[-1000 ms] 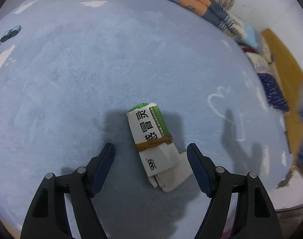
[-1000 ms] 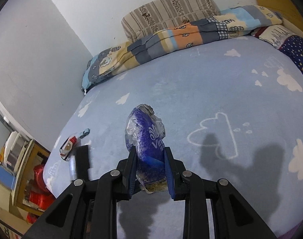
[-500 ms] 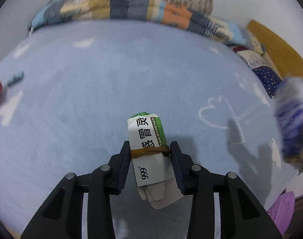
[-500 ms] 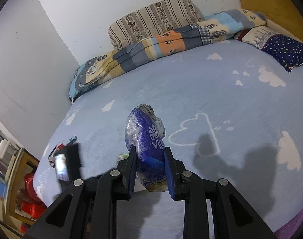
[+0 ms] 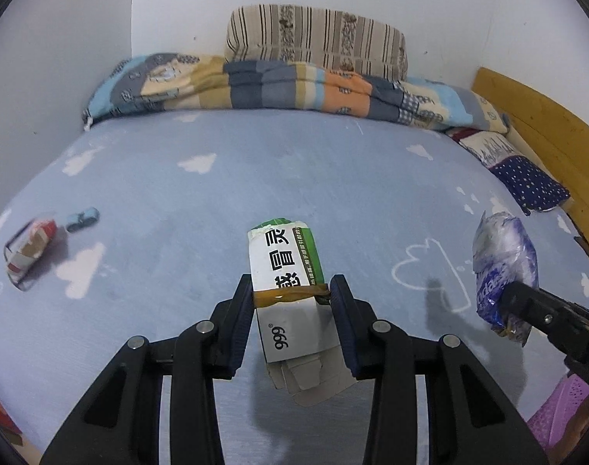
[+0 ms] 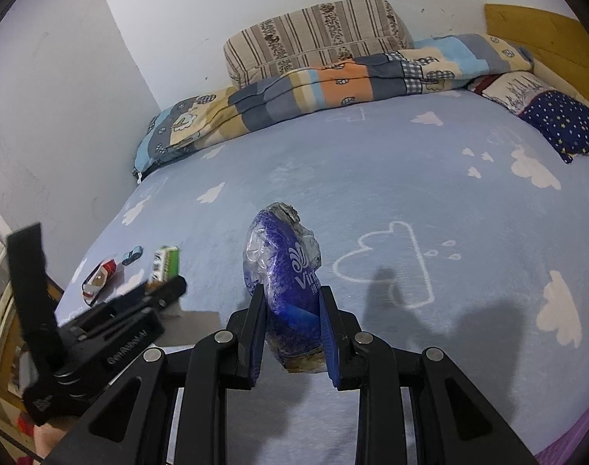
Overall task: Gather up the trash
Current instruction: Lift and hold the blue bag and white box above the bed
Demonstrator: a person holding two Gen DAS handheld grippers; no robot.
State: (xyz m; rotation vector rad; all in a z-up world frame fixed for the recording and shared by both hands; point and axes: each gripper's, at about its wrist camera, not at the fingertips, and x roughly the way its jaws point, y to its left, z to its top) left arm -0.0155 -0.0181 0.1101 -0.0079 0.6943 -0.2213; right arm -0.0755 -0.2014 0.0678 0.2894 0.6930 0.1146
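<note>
White-green medicine box (image 5: 285, 283), flattened, brown tape band, held off bed. Blue crumpled plastic wrapper (image 6: 285, 283) also held up. Red-white carton (image 5: 29, 250), prob. crushed, lies on sheet w/ small blue item (image 5: 82, 219) beside.

Medicine box (image 5: 286, 286) now clamped and lifted off bed (image 5: 333, 178)

"999" on medicine box (image 5: 285, 290); "Vin" on blue wrapper (image 6: 290, 271)

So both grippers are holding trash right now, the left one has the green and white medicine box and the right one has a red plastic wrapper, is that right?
Not quite. The right gripper holds a blue plastic wrapper, not a red one; the right wrist view shows it pinched between the jaws. The rest stands: the left gripper is shut on the green and white medicine box.
</note>
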